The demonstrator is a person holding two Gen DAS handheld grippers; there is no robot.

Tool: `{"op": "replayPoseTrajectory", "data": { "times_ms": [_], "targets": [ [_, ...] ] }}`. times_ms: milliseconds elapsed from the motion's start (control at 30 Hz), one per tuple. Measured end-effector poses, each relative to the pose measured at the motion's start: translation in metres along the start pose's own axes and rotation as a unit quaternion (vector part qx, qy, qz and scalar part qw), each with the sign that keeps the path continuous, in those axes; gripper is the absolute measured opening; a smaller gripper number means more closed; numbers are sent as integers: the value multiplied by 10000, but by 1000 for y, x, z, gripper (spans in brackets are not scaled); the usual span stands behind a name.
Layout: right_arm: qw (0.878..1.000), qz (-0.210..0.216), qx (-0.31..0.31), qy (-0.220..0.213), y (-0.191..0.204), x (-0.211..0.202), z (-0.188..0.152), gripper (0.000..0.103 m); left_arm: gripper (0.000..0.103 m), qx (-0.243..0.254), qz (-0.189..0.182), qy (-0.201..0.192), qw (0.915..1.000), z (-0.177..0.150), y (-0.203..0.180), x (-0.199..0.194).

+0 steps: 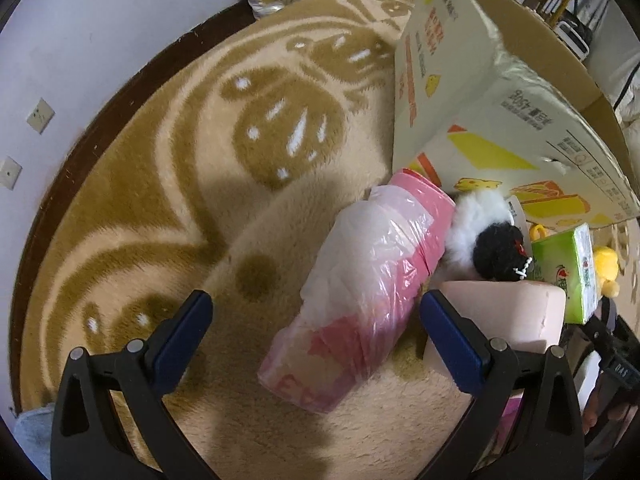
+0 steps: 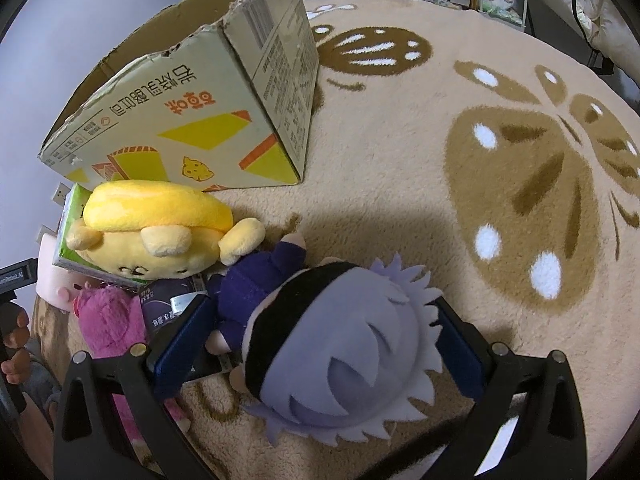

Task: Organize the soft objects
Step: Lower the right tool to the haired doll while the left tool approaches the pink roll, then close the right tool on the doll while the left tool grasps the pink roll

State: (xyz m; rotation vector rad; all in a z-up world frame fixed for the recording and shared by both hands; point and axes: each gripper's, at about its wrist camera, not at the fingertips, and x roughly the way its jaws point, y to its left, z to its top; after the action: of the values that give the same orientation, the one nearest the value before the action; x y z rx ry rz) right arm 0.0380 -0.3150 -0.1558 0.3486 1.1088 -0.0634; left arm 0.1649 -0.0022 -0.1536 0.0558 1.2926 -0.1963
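Beige patterned rug [image 2: 400,168], cardboard box [image 2: 208,120] at rear — your right gripper [image 2: 320,344] fingers straddle the grey-haired plush doll [image 2: 340,360], w/ contact unclear. Left gripper [image 1: 316,344] fingers apart over pink plastic-wrapped pack [image 1: 360,288].

One cardboard box [image 2: 192,120] stands on one round rug [image 2: 400,160]. Four plush toys are visible: one yellow [image 2: 152,232], one pink [image 2: 108,324], one grey-haired doll [image 2: 340,364], and one black-and-white [image 1: 484,232]. There is one pink roll of plastic bags [image 1: 360,292], one green tissue pack [image 1: 568,272] and one pale pink block [image 1: 508,316].
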Motion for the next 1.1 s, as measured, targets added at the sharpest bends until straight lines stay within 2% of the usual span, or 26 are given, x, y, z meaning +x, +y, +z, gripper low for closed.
{"op": "replayPoseTrajectory", "data": {
  "times_ms": [233,400,467,567,633,833,933,1067,1100],
  "targets": [
    [10000,0,14,-32,-1,-1,0,103,102,325,199,-234,9990,0,-8,-18],
    [10000,31,11,-55,0,-4,1,102,102,479,219,101,9986,-6,-5,-2],
    [9999,122,26,-21,1,-3,1,99,102,494,76,197,9986,-6,-5,4],
    [9997,232,15,26,3,0,1,93,102,465,-23,240,9986,-2,-7,12],
    [9997,231,47,17,4,0,0,93,102,395,-135,311,9986,0,-7,19],
    [9996,299,13,16,8,-5,-4,86,101,321,-93,270,9991,5,-9,28],
    [9991,409,132,-24,5,-10,-5,81,91,356,7,177,9992,-6,-4,21],
    [9987,466,164,-87,2,-17,-7,74,77,419,-49,72,9991,-12,-8,13],
    [9988,448,124,-144,4,-20,-7,66,73,444,-59,47,9990,-13,-10,12]
  ]
}}
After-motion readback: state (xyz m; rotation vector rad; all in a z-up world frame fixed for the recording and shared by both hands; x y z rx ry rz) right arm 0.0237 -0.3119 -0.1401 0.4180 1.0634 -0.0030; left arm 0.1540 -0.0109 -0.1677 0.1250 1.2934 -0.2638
